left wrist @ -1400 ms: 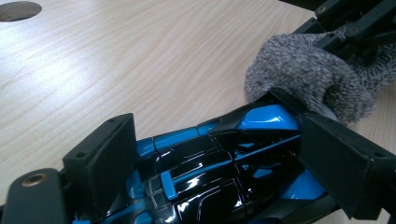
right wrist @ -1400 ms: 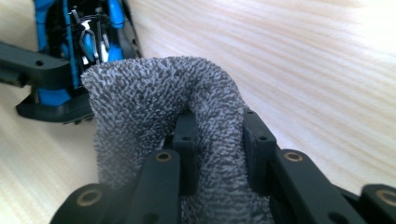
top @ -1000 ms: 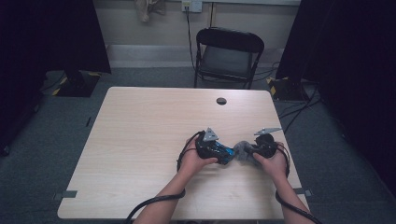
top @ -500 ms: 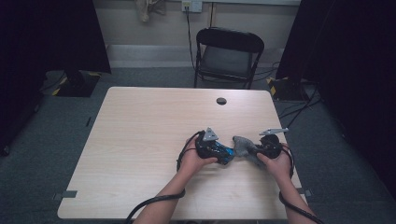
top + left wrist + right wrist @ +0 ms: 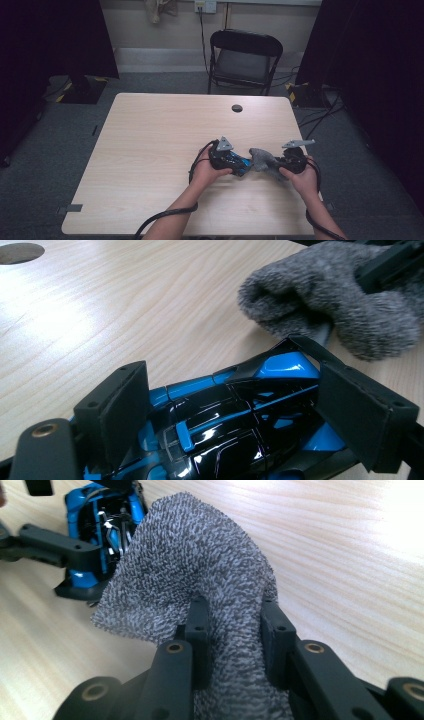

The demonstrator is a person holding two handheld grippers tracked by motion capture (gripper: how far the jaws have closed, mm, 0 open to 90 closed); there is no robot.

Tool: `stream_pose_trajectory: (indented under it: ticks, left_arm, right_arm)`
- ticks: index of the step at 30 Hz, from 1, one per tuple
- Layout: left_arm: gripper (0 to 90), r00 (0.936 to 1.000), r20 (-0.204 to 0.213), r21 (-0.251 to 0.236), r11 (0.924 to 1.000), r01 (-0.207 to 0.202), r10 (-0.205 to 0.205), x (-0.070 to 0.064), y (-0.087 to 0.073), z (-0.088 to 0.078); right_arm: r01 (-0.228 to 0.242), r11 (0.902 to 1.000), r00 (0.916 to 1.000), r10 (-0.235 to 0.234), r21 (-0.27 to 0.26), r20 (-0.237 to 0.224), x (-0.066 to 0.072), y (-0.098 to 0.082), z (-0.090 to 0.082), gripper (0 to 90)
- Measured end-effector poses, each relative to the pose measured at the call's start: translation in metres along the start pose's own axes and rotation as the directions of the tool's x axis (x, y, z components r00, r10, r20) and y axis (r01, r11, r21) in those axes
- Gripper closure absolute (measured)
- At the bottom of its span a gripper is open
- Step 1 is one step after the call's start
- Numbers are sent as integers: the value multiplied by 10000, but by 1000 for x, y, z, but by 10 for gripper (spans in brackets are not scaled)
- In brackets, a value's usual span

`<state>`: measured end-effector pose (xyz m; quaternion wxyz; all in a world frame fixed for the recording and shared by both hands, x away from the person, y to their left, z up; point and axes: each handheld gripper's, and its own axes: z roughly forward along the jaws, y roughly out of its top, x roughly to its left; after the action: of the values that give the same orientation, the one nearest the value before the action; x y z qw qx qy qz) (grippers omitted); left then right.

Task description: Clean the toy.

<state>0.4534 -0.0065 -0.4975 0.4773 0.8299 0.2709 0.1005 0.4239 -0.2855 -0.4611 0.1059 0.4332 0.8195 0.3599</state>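
Left gripper point(image 5: 239, 165) clamps blue-black toy car point(image 5: 235, 415), rear cut off; right gripper point(image 5: 235, 625) pinches grey cloth point(image 5: 200, 575) beside car, hiding its nose.

left tool point(image 5: 243, 166): jaws wide, clamped | right tool point(image 5: 272, 167): jaws pinched tight | both low, facing inward

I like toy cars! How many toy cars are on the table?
1. The blue and black toy car sits near the table's front edge, held in the left hand-held gripper, right beside the grey cloth. None looks hidden.
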Motion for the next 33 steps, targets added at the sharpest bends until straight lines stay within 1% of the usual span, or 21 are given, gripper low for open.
stream_pose_trajectory:
  ticks: [2, 4, 8, 11, 15, 17, 19, 21, 23, 26, 27, 30, 31, 32, 33]
  left_arm:
    - [139, 10000, 2, 1, 10000, 13, -13, 0, 0, 0]
    - [139, 10000, -7, 42, 10000, 6, -6, 0, 0, 0]
    - [139, 10000, -6, 84, 10000, 11, -11, 0, 1, 0]
    - [140, 10000, 9, 107, 9999, 13, -13, 0, 2, 0]
    - [140, 10000, 13, 120, 9999, 8, -8, 0, 2, 0]
    - [140, 10000, 17, 135, 9999, 15, -15, 0, 2, 0]
    - [140, 10000, 17, 128, 9999, 14, -14, 0, 2, 0]
    - [139, 10000, 10, 126, 9999, -4, 4, 0, 2, 0]
    - [139, 10000, 7, 130, 9999, -4, 4, 0, 2, 0]
    - [140, 10000, 6, 127, 9999, -5, 5, 0, 2, 0]
    - [140, 10000, 10, 122, 9999, 15, -16, 0, 2, 0]
    - [139, 10000, 8, 128, 9999, 21, -21, 0, 2, 0]
    - [139, 10000, 6, 119, 9999, 15, -15, 0, 2, 0]
    - [139, 10000, 13, 114, 9999, 18, -18, 0, 2, 0]
    - [139, 10000, -1, 107, 9999, 2, -2, 0, 2, 0]
  right_arm:
    - [82, 9999, 9999, -83, -80, -110, 2, -2, -4, 715]
    - [96, 9999, 9996, -98, -93, -251, 3, -3, -7, 715]
    - [272, 9996, 9982, -277, -107, -528, 7, -6, -11, 714]
    - [574, 9983, 9955, -574, -31, -752, 13, -7, -13, 714]
    - [732, 9973, 9892, -724, 19, -1276, 20, -13, -14, 714]
    - [858, 9963, 9839, -840, 50, -1577, 23, -17, -14, 714]
    - [1009, 9948, 9764, -967, 122, -1933, 27, -20, -14, 714]
    - [1187, 9928, 9711, -1128, 157, -2104, 31, -23, -15, 714]
    - [1249, 9921, 9685, -1196, 106, -2185, 35, -24, -17, 714]
    - [1467, 9891, 9595, -1399, 96, -2444, 42, -24, -21, 714]
    - [1558, 9877, 9555, -1480, 109, -2552, 44, -24, -22, 714]
    - [1936, 9807, 9370, -1765, 274, -3014, 54, -25, -23, 714]
    - [2034, 9785, 9326, -1834, 329, -3108, 57, -25, -22, 713]
    - [2072, 9775, 9318, -1847, 403, -3126, 60, -26, -20, 713]
    - [2133, 9756, 9292, -1862, 518, -3191, 62, -26, -16, 713]
